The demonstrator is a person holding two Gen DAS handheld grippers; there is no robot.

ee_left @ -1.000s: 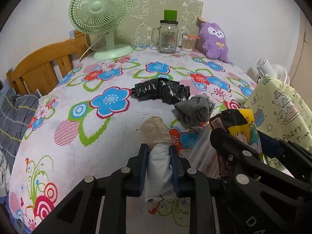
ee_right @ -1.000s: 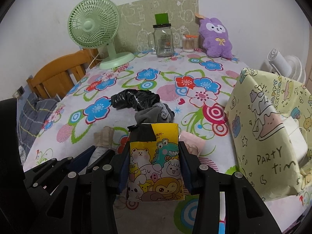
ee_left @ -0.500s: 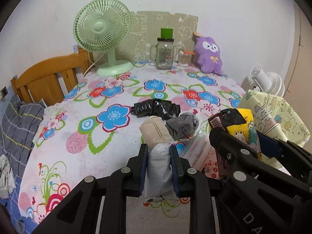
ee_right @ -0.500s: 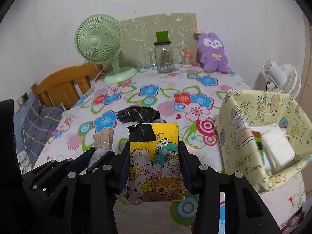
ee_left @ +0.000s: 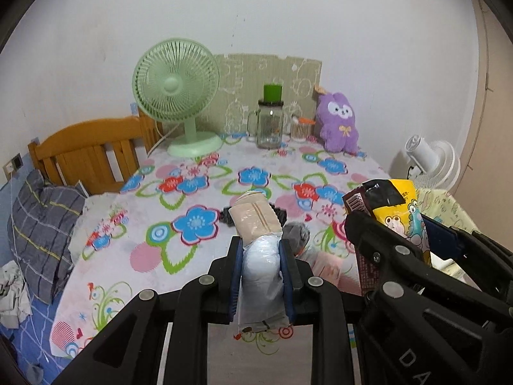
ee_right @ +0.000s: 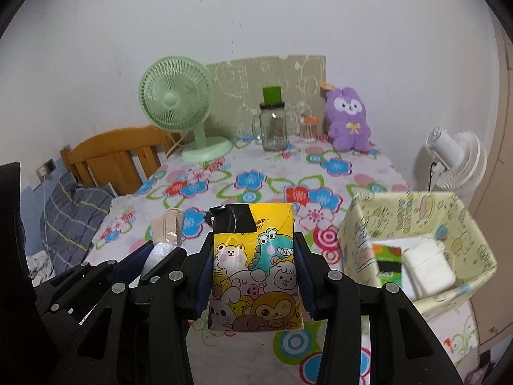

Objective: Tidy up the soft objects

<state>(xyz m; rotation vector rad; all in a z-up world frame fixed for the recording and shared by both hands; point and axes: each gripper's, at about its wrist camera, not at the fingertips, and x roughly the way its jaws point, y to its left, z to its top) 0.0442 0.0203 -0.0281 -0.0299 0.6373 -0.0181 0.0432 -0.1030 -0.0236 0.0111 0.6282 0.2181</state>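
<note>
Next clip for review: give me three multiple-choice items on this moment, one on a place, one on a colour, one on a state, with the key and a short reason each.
1. Where does the plush sit?
A. at the table's far edge, by the wall
B. inside the box
C. on the chair

2. What colour is the desk fan on the table?
A. white
B. light green
C. purple

3. What is the state of the right hand-held gripper?
A. open over the table
B. shut with nothing in it
C. shut on the cartoon pouch

Key: A, the plush stands at the back next to the jar; B, its cage and base are light green; C, both pads press the pouch's sides and it hangs clear of the table.
</note>
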